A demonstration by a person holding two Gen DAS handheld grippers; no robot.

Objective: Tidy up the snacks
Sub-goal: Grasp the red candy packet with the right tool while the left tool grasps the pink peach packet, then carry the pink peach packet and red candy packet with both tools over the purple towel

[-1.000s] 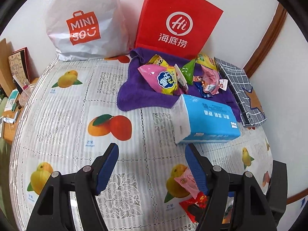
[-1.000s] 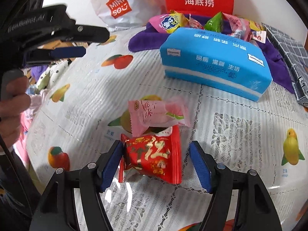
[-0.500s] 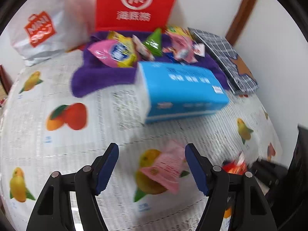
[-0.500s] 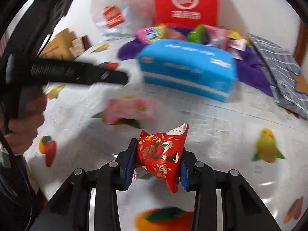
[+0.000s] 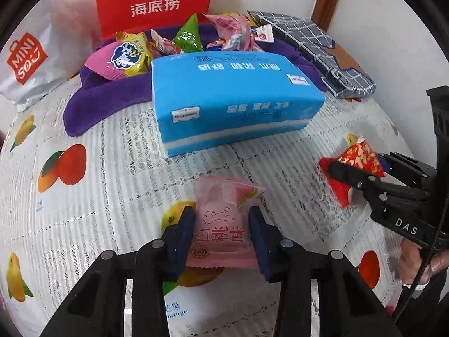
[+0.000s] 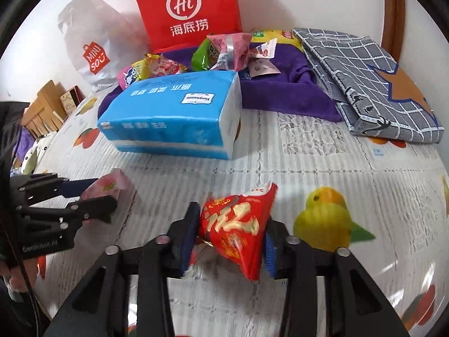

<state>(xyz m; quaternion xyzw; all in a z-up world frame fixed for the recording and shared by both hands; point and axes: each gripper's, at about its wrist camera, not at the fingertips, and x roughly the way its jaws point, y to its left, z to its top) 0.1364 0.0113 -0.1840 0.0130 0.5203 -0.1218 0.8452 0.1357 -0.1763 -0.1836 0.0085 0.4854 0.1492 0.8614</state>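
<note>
My left gripper (image 5: 221,224) is shut on a pink peach snack packet (image 5: 221,224) low over the fruit-print tablecloth. It also shows at the left of the right wrist view (image 6: 103,193). My right gripper (image 6: 230,230) is shut on a red snack packet (image 6: 235,230) and holds it just above the cloth. That packet also shows at the right of the left wrist view (image 5: 356,163). A pile of other snacks (image 5: 179,45) lies on a purple towel (image 5: 92,104) at the back.
A blue tissue pack (image 5: 230,95) lies in the middle, in front of the towel. A red Hi paper bag (image 5: 154,0) and a white Miniso bag (image 5: 25,59) stand against the wall. A folded grey checked cloth bag (image 5: 317,50) lies at the back right.
My left gripper swung right and closed on the pink packet. My right gripper closed on the red packet and lifted it off the cloth.
</note>
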